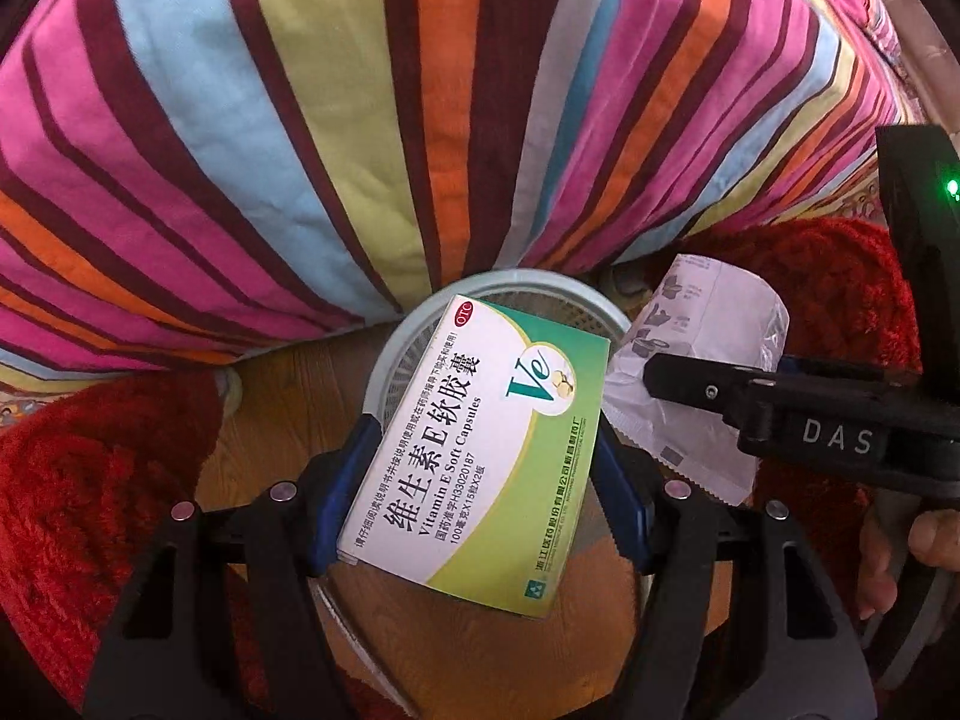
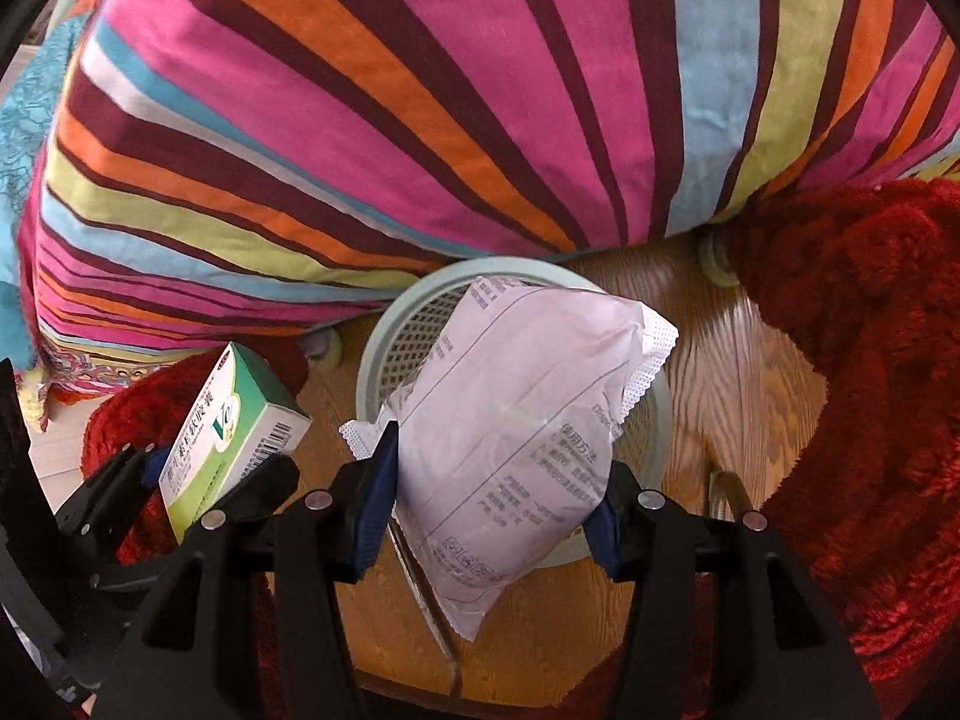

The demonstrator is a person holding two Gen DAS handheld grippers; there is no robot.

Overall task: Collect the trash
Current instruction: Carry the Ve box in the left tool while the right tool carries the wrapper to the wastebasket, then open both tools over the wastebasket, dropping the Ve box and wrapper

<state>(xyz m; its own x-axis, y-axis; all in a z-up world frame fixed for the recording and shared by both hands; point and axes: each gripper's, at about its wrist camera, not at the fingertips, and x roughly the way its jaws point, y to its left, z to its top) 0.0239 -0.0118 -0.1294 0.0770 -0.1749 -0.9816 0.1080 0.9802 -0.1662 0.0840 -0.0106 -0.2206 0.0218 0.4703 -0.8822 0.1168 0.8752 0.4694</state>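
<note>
My left gripper [image 1: 480,468] is shut on a green and white Vitamin E capsule box [image 1: 480,450], held above the round pale mesh bin [image 1: 510,288]. The box also shows in the right wrist view [image 2: 231,438], left of the bin [image 2: 408,336]. My right gripper [image 2: 498,492] is shut on a white printed plastic packet [image 2: 516,420], held over the bin. In the left wrist view the right gripper [image 1: 654,378] and the packet [image 1: 708,324] sit just right of the box.
A big striped cushion [image 1: 420,120] presses against the bin's far side. Red fluffy fabric [image 2: 870,390] lies right and left of the bin on a wooden surface [image 2: 720,348]. A hand [image 1: 900,552] holds the right gripper's handle.
</note>
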